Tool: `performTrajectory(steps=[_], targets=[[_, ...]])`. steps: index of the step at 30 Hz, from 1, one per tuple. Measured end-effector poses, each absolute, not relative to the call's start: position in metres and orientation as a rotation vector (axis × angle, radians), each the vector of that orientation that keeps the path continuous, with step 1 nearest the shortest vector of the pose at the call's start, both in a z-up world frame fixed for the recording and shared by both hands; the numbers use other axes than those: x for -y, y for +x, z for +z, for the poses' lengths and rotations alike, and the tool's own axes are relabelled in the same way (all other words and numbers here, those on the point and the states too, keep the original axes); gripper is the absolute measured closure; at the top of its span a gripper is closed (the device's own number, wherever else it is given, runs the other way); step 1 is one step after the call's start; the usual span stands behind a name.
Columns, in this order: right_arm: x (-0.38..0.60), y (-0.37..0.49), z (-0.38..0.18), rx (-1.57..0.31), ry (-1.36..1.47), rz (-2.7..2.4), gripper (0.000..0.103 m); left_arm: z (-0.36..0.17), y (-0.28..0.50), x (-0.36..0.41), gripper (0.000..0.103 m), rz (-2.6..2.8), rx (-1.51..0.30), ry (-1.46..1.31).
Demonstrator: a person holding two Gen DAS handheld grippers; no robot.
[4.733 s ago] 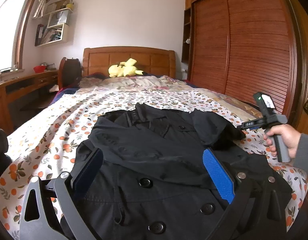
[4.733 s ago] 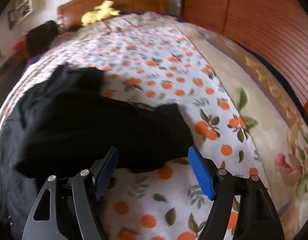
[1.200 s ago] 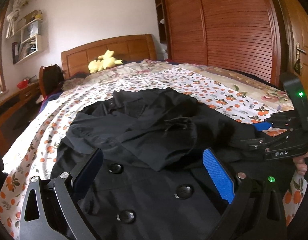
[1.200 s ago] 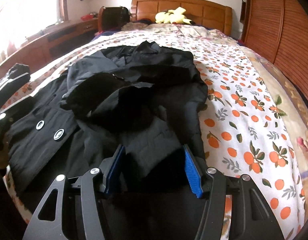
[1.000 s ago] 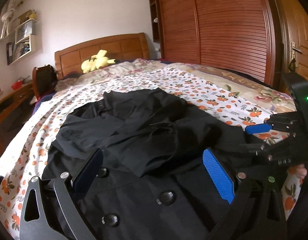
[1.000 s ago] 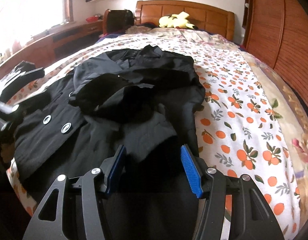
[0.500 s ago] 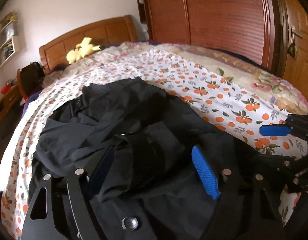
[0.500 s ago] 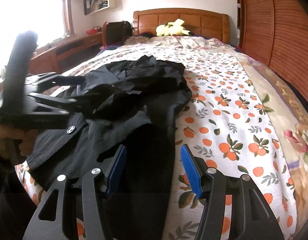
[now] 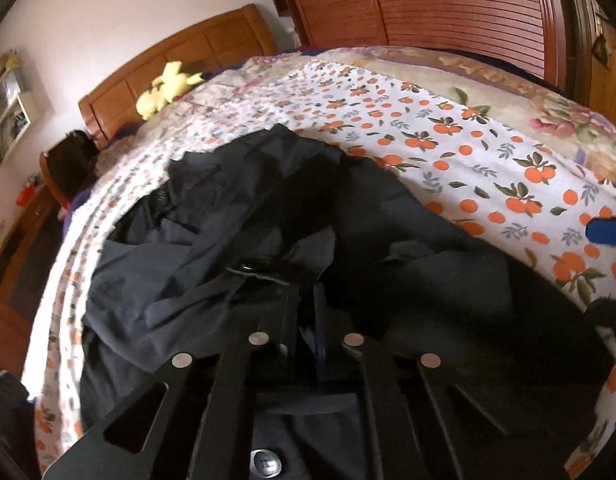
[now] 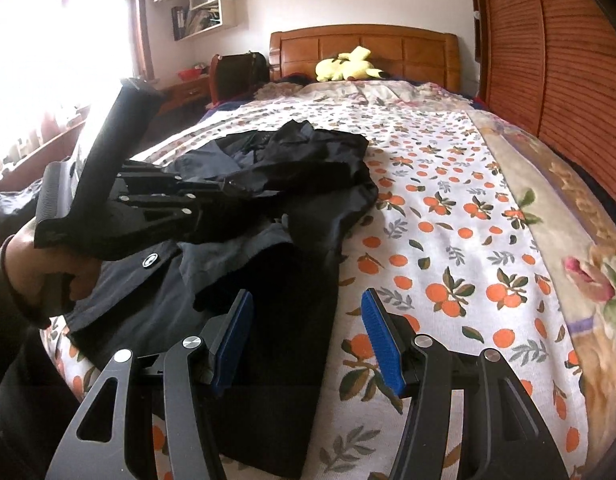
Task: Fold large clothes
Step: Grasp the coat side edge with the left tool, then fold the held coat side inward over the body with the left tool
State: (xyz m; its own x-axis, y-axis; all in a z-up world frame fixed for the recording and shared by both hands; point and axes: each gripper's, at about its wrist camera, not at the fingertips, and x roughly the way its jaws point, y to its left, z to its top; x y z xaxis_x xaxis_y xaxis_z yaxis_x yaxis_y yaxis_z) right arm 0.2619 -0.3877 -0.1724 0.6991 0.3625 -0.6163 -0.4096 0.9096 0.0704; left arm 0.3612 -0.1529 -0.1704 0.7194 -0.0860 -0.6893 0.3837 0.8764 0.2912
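The black coat (image 10: 291,208) is spread on the bed (image 10: 468,208), only partly folded. Its fabric is pinched by the left gripper (image 9: 308,320); the right gripper (image 10: 308,336) is held open beside the coat's hem. Most folding is judged left.

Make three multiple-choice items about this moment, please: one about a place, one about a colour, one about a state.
1. Where does the yellow plush toy lie?
A. At the wooden headboard
B. On the black coat
C. On the floor

2. What colour are the pads of the right gripper?
A. Red
B. Blue
C. Green

3. How do the jaws of the left gripper stand?
A. Wide apart over bare bedsheet
B. Closed on a fold of the black coat
C. Holding the plush toy

Answers:
1 A, the toy rests at the far end of the bed, against the headboard.
2 B, both pads are blue in the right wrist view.
3 B, the left wrist view shows the fingers together with dark cloth between them.
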Motion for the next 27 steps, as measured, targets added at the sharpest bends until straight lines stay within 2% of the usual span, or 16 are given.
performTrajectory(steps=[13, 27], targets=[[0.338, 0.279, -0.167, -0.666, -0.108, 0.483, 0.049, -0.107, 0.318, 0.037, 0.1, -0.092, -0.566, 0.287], [0.271, 0.305, -0.181, -0.714, -0.159, 0.496, 0.049, -0.144, 0.292, -0.065, 0.096, 0.02, -0.644, 0.217]])
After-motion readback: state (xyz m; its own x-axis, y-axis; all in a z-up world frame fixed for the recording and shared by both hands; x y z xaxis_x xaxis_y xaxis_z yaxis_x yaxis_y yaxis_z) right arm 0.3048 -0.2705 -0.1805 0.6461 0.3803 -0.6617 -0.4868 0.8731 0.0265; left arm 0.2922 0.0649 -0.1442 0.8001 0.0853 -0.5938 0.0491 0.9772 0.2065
